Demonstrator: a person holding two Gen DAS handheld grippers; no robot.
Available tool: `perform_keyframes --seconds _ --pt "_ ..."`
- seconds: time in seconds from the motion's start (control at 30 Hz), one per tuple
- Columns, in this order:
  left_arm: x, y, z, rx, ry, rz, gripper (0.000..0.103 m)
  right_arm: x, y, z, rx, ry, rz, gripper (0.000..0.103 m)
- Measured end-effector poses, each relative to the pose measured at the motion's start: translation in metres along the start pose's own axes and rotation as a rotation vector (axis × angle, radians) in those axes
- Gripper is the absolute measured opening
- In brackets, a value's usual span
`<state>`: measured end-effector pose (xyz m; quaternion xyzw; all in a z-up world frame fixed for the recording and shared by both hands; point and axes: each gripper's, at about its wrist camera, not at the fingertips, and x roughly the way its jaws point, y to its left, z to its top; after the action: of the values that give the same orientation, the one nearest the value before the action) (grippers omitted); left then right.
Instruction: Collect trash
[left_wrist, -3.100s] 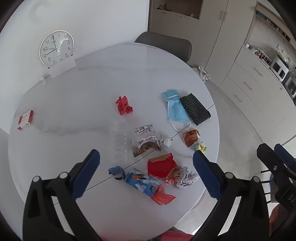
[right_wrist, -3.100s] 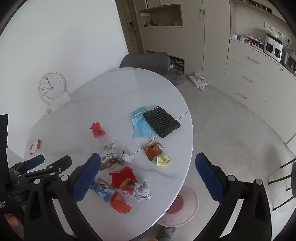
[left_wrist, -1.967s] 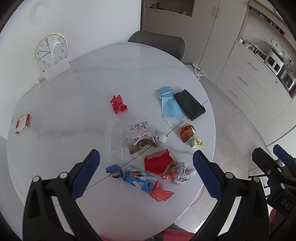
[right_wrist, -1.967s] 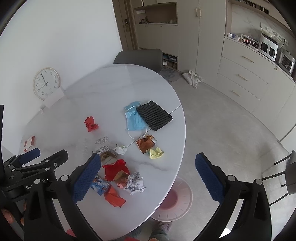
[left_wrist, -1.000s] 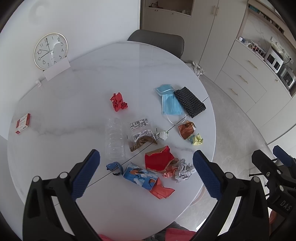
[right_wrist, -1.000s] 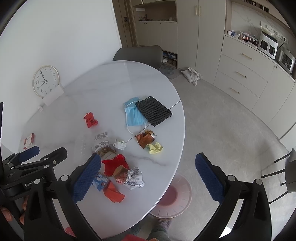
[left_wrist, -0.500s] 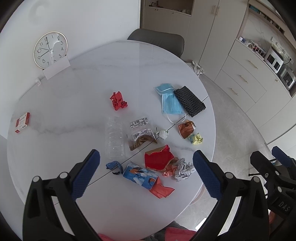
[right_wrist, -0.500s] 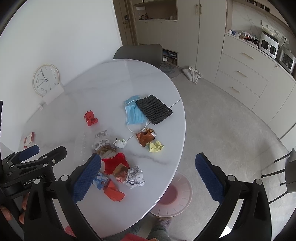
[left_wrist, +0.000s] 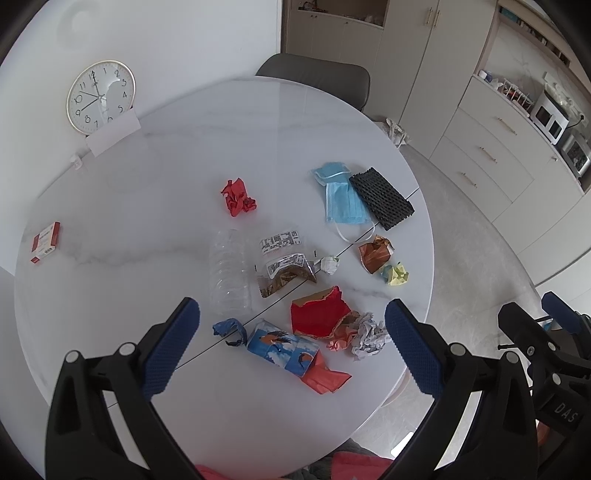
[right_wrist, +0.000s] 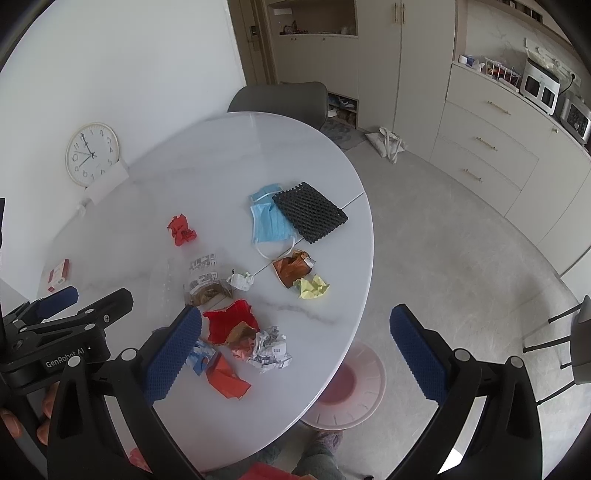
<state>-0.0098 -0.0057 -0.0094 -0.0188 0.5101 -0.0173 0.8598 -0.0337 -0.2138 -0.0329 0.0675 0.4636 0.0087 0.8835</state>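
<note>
nothing collected yet as far as i can tell. the left gripper (left_wrist: 291, 339) and right gripper (right_wrist: 295, 347) both hang above the round table (left_wrist: 184, 155) with tongs spread wide, holding nothing. all the trash sits on the table: the red paper wad (left_wrist: 237, 196) toward the clock (left_wrist: 100, 96), the clear bottle (left_wrist: 229, 273), blue mask (left_wrist: 342, 201) and black mesh (left_wrist: 381, 198) further from it. pink bin (right_wrist: 347, 391) waits on the floor by the table's edge, looks empty.
</note>
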Motion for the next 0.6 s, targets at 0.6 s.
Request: perform_keyframes --seconds 0.6 --pt "0.111 0.002 0.069 0.135 0.035 0.018 0.096 0.18 -0.025 0.077 -0.182 0.075 0.028 0.087"
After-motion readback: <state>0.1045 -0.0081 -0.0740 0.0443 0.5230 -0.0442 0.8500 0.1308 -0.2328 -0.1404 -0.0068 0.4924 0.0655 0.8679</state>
